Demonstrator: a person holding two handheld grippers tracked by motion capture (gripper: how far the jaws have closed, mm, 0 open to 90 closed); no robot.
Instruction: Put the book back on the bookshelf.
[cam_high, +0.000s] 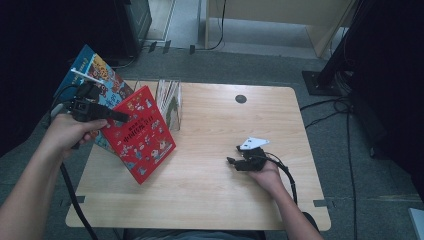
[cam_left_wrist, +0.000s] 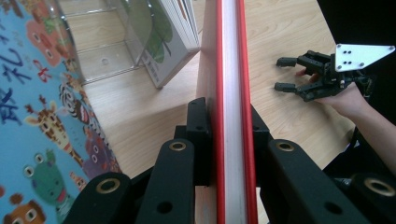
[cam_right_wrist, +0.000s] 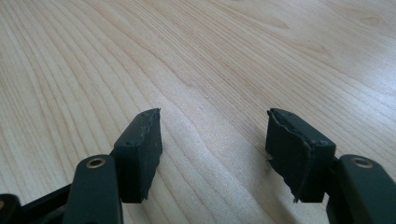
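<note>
Grey carpet surrounds a pale wooden table (cam_high: 210, 150), with cables trailing across the floor on the right and dark equipment at the far edges. On the table's far left stands a clear plastic rack (cam_high: 172, 102) holding a few thin books upright, and a blue picture book (cam_high: 97, 80) with cartoon animals leans beside it at the table's left edge.

At the left of the high view the left gripper (cam_high: 117, 116) pinches a red book (cam_high: 140, 132), its jaws pressed against both covers. The book is tilted, its lower corner resting on the tabletop just in front of the rack. In the left gripper view the red book (cam_left_wrist: 231, 93) runs edge-on straight up between the black jaws, white page edges showing between the two red covers (the blue book fills that view's left side).

Well apart, toward the table's right half, the right gripper (cam_high: 232, 161) rests low on the wood in the person's hand, a grey three-cornered plate on top. Its jaws stand spread with nothing between them; the right gripper view shows bare wood grain in the gap between the two worn pads (cam_right_wrist: 140, 149).
</note>
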